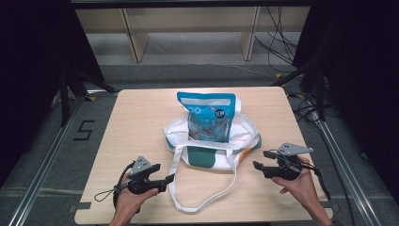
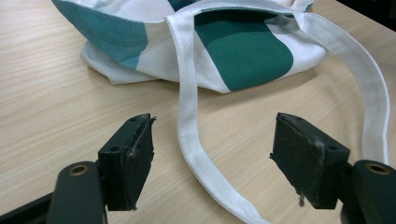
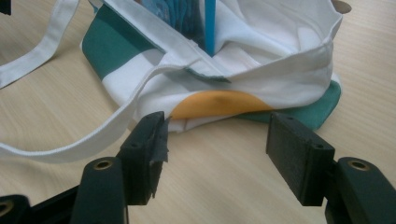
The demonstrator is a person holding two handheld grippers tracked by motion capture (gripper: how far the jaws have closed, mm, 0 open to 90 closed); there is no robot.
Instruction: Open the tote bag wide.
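A white tote bag (image 1: 214, 146) with green and orange patches lies slumped in the middle of the table. A blue snack packet (image 1: 207, 115) stands up out of its mouth. One long white strap (image 1: 181, 195) loops toward the front edge. My left gripper (image 1: 165, 181) is open at the front left, and the strap (image 2: 189, 121) runs across the table between its jaws. My right gripper (image 1: 262, 160) is open at the front right, jaws apart just short of the bag's orange patch (image 3: 217, 103). Neither holds anything.
The light wooden table (image 1: 136, 122) has bare surface left and right of the bag. Metal rails flank it on the floor. A wooden shelf frame (image 1: 188, 28) and loose cables (image 1: 282, 42) lie beyond the far edge.
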